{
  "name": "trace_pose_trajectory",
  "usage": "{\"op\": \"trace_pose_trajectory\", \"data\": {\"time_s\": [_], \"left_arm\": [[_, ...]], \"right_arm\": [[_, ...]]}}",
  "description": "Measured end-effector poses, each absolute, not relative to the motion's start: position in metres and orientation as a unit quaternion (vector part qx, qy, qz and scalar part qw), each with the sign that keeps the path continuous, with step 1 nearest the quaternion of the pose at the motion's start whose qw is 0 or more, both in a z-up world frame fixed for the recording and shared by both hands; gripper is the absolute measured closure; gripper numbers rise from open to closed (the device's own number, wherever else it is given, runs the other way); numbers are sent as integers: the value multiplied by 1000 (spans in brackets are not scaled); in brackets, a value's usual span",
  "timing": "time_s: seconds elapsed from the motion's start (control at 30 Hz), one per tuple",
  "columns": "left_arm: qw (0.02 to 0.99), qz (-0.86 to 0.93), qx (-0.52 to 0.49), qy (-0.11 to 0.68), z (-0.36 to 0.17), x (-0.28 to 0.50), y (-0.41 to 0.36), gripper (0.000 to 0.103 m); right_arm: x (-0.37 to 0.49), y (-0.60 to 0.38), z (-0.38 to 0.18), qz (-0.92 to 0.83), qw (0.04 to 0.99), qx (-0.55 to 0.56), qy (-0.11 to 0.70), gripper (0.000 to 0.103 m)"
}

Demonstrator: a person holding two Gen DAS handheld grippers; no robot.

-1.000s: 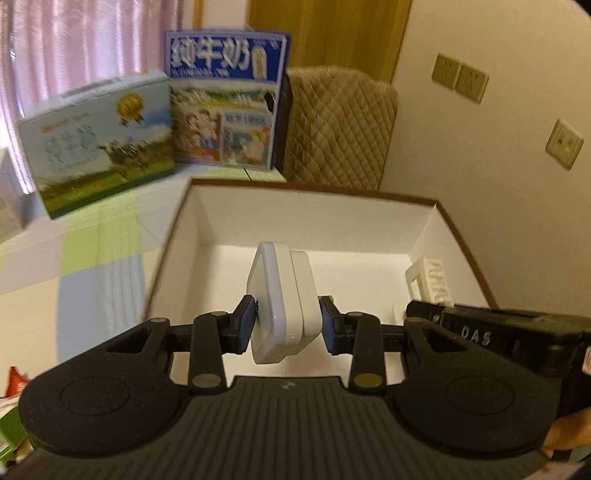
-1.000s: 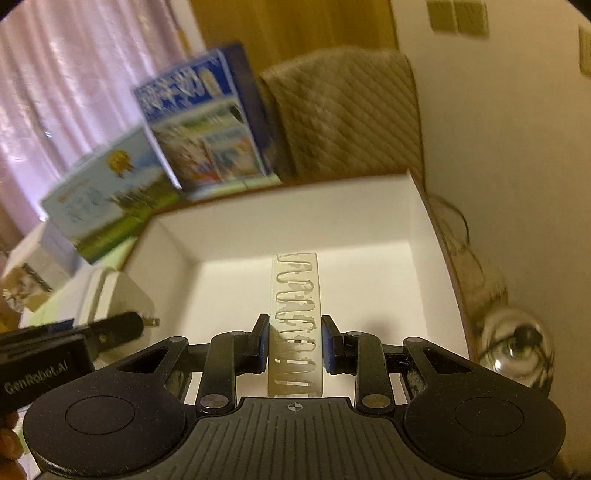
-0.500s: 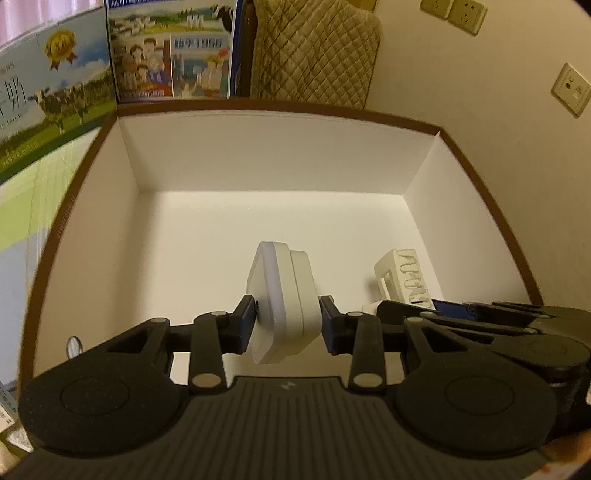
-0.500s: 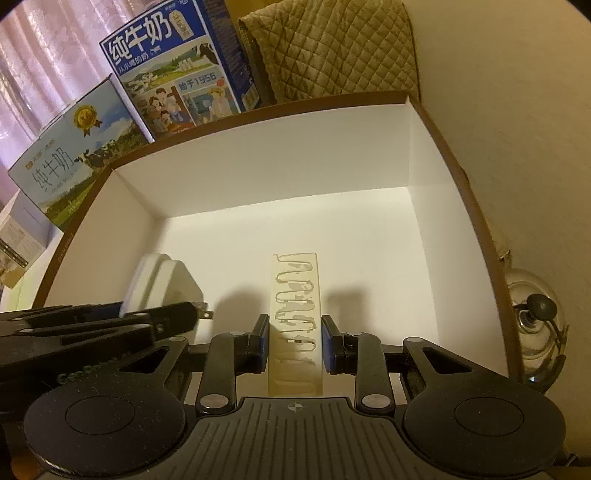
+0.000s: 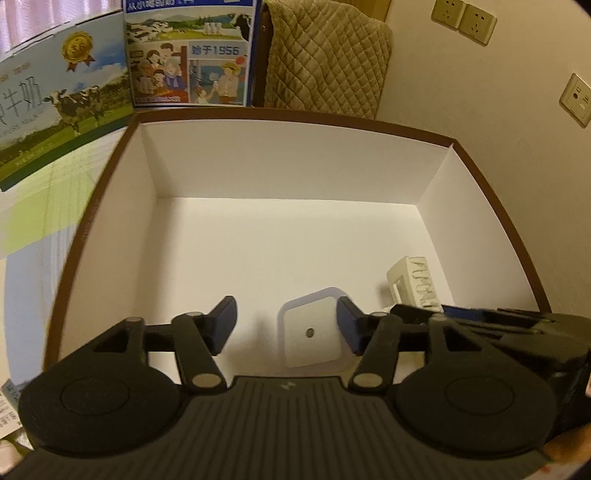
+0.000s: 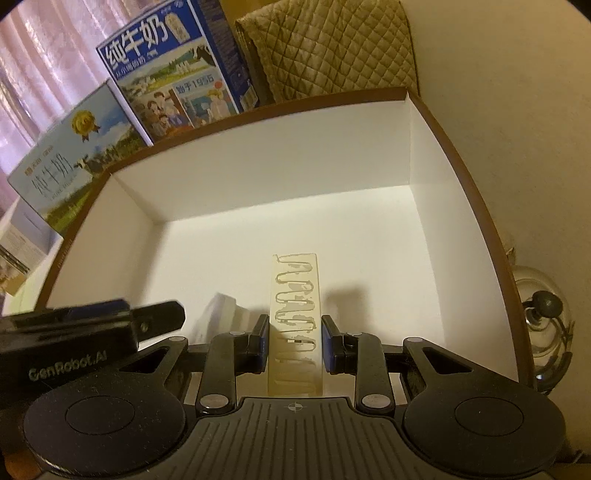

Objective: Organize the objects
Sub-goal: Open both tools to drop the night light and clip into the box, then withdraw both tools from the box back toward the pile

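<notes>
As seen: left gripper fingers spread, empty; white charger lies in box.
Right gripper: clamps stiff, light plastic rack by its sides.

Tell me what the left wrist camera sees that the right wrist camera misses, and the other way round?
Only the left view shows the open left claw from behind, the white square charger's flat face lying loose on the box floor, and beige wall sockets. Only the right view shows the right claw around the pale slotted plastic strip, plus a glass jar outside the box. Both show the white brown-rimmed cardboard box, two milk cartons and a quilted beige cover.
</notes>
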State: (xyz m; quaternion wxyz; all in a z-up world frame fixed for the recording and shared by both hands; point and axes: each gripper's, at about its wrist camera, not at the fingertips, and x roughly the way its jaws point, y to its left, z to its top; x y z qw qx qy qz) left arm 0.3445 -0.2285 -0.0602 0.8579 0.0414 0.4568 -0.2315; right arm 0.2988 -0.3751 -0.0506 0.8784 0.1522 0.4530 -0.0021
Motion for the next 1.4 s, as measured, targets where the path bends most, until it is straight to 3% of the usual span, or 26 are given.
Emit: {"op": "trace_pose_trajectory", "data": {"time_s": [0.07, 0.13, 0.2, 0.23, 0.6, 1.4], "left_arm": [[860, -229, 39, 455, -58, 344, -225, 40], [861, -227, 40, 454, -56, 343, -222, 35], [862, -225, 41, 453, -54, 343, -219, 32], [862, -224, 42, 453, -52, 343, -218, 31], [874, -215, 31, 434, -29, 326, -188, 24], [907, -169, -11, 386, 28, 242, -80, 22]], "right_arm": [[299, -376, -49, -10, 880, 153, 449, 76], [297, -377, -46, -17, 885, 149, 441, 64], [294, -376, -42, -22, 891, 143, 431, 44], [293, -376, -39, -22, 894, 139, 426, 43], [271, -366, -14, -8, 915, 106, 389, 39], [200, -275, 25, 74, 926, 19, 369, 38]]}}
